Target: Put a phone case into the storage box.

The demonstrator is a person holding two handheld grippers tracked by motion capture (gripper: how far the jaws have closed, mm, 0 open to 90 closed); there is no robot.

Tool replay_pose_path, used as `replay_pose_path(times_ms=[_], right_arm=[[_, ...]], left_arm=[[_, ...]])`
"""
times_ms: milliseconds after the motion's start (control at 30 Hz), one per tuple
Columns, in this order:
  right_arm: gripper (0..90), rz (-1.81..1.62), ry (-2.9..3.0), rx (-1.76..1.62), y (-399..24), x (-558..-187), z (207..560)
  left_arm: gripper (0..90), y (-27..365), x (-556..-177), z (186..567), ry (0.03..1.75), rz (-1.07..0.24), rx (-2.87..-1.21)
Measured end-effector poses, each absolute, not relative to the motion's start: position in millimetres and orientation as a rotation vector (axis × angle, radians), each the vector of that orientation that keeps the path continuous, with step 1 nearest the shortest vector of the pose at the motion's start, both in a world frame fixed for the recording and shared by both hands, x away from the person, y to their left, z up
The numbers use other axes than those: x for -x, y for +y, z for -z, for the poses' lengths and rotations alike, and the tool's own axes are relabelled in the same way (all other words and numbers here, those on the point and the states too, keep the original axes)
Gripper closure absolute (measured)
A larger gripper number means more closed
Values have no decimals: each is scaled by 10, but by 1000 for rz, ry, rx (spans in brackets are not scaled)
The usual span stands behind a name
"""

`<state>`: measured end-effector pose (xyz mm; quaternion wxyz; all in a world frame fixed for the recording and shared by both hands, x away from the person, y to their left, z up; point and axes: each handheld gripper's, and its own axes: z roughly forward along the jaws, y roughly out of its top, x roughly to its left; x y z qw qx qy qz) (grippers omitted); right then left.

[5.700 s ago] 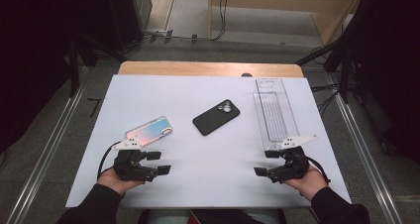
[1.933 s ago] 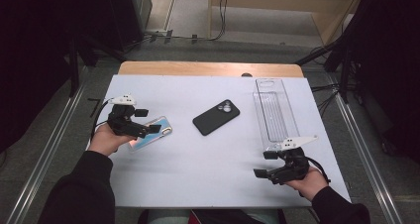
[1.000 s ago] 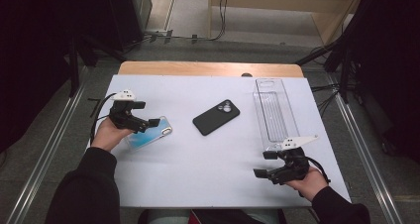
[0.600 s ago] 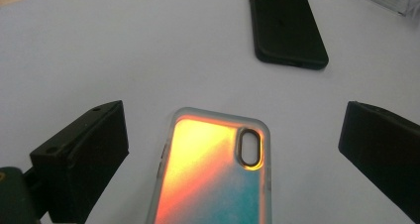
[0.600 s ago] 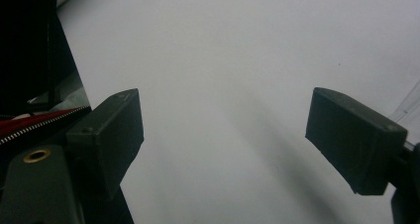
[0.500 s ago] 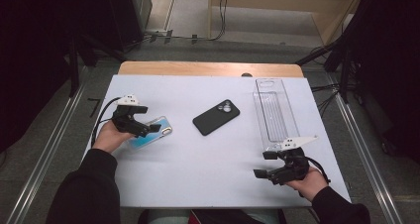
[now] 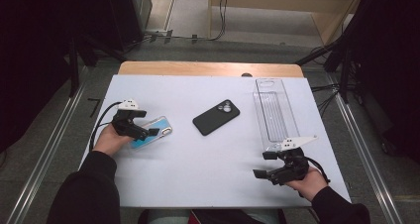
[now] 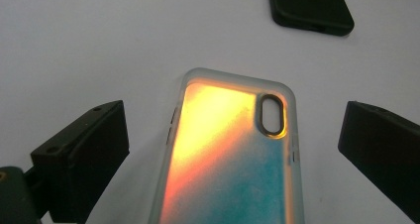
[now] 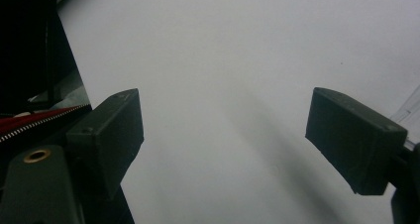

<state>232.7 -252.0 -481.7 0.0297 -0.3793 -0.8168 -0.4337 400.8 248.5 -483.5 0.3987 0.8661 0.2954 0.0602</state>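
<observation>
The left gripper (image 7: 148, 131) now sits lower than a moment ago, close over the near end of the iridescent phone case (image 8: 230, 154), with its jaws spread wide on either side of the case and not touching it. The case lies flat on the white table (image 7: 198, 169) at the left, unmoved, with the black phone case (image 7: 216, 117) well apart toward the middle. The right gripper (image 7: 260, 163) has kept its place at the near right, jaws apart and empty, just below the clear tray (image 7: 274, 110).
</observation>
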Motion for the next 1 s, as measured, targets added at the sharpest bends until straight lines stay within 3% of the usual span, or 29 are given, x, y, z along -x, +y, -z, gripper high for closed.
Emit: replay_pose_path(times_ms=[400, 1000], right_arm=[[131, 1341, -2523, 1156, -2516, -2324, 4814], [132, 1339, -2527, 1166, -2527, -2322, 4814]], left_arm=[[0, 2471, -3981, 5030, 757, -130, -2237], [32, 2341, -3880, 5060, 710, -303, -2337]])
